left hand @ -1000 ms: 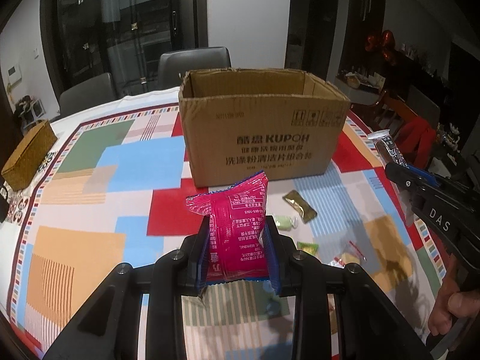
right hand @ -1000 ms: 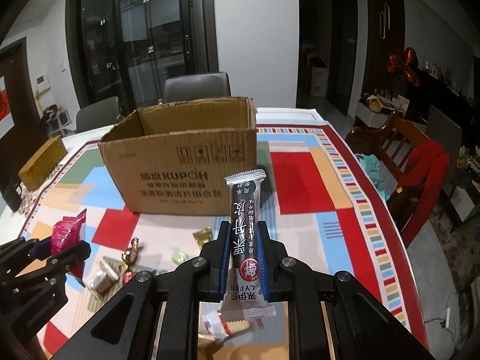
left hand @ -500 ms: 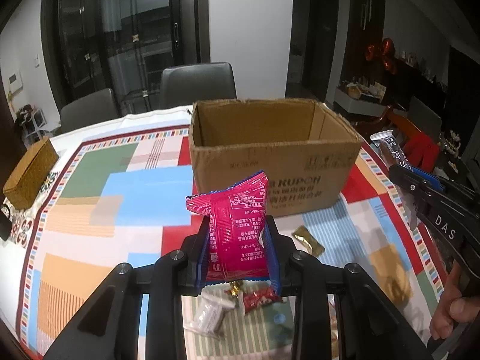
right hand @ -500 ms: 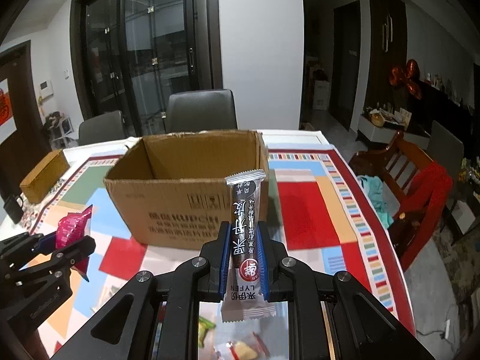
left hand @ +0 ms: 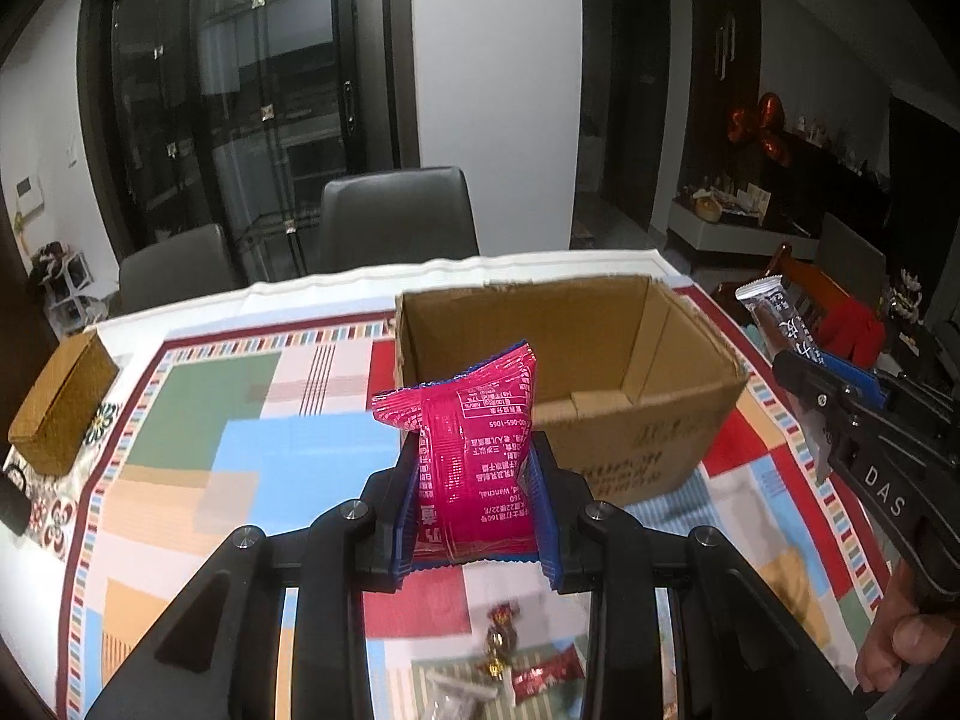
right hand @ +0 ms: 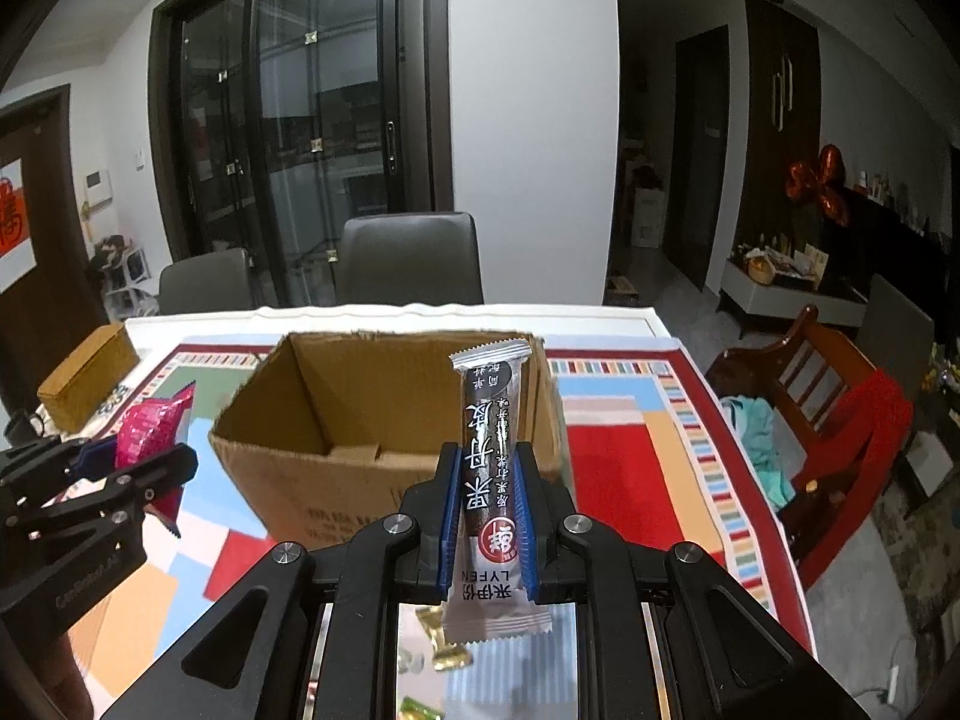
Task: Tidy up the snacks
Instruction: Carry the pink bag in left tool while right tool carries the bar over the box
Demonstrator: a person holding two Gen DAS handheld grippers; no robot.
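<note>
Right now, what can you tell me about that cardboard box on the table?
The cardboard box is plain brown corrugated card, open at the top with a ragged rim, its flaps gone or out of sight. Dark printed lettering runs along its near side. It stands upright on the colourful patterned tablecloth, and the part of its inside that shows looks empty. Nothing touches it except the cloth beneath.

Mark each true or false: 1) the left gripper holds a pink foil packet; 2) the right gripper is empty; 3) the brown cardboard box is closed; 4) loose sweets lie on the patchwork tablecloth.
1. True: the left gripper is shut on the pink foil packet.
2. False: the right gripper is shut on a long dark snack bar with white ends.
3. False: the brown cardboard box stands open at the top.
4. True: small wrapped sweets lie on the patchwork tablecloth.
</note>
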